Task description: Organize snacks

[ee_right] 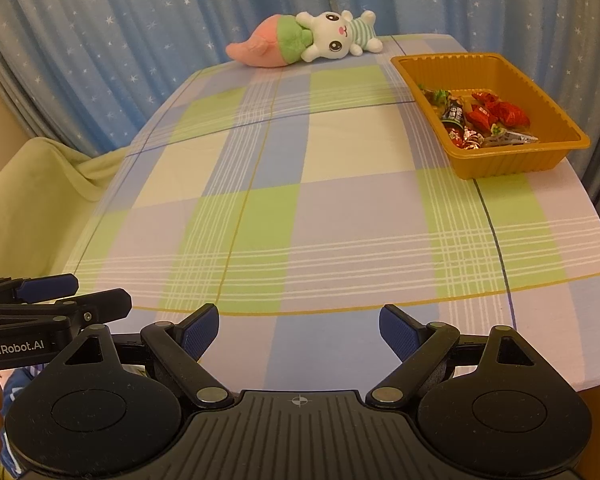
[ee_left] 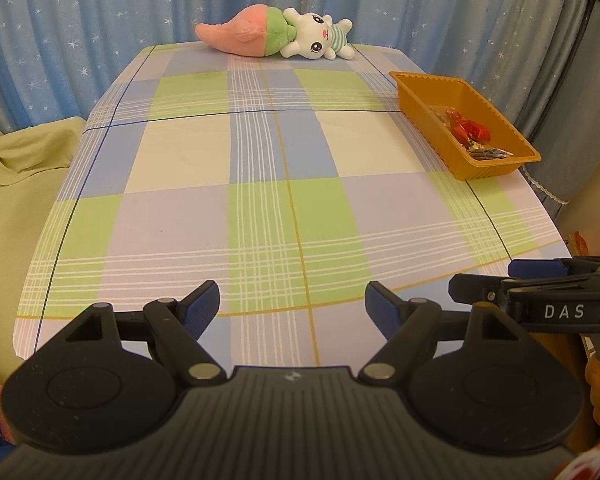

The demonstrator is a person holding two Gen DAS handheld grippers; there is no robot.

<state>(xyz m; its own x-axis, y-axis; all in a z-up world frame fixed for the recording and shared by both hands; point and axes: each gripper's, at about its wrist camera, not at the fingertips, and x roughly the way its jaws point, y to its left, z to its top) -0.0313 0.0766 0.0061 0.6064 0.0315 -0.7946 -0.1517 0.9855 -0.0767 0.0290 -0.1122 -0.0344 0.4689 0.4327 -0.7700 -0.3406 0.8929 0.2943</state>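
An orange plastic tray (ee_right: 512, 162) stands at the table's right edge and holds several wrapped snacks (ee_right: 484, 118), red, black and silver. In the left wrist view the same tray (ee_left: 492, 170) shows red wrappers (ee_left: 470, 130) inside. My left gripper (ee_left: 292, 306) hovers over the near edge of the table, open, with nothing between its blue pads. My right gripper (ee_right: 299, 328) hangs beside it, also open and empty, well short of the tray. Each gripper appears at the edge of the other's view.
A checked cloth in blue, green and cream covers the table (ee_right: 300, 200). A plush rabbit with a pink and green carrot (ee_right: 304, 40) lies at the far edge. Blue starred curtains hang behind. A pale green cloth (ee_left: 24, 168) drapes to the left.
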